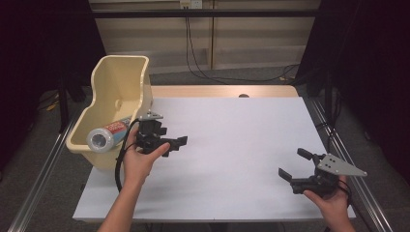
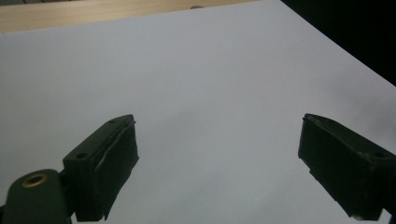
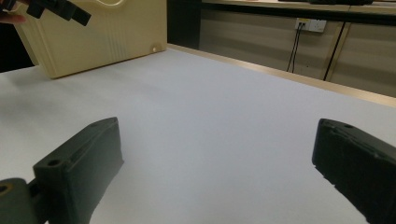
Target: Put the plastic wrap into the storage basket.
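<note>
- Left gripper [image 1: 175, 144]: matte black jaws wide, empty; cream plastic bin [image 1: 117, 82] just behind it holds a cylindrical can [image 1: 107, 135].
- Right gripper [image 1: 293, 166]: jaws wide, empty, over smooth white table [image 1: 232, 145].

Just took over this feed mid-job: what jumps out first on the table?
The cream plastic bin at the table's left edge, with a can lying on its side inside it. The left gripper is open beside the bin; the right gripper is open near the right front corner.

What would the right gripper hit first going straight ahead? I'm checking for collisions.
Probably nothing soon: ahead of the right gripper lies bare white tabletop; the cream bin sits off to one side.
</note>
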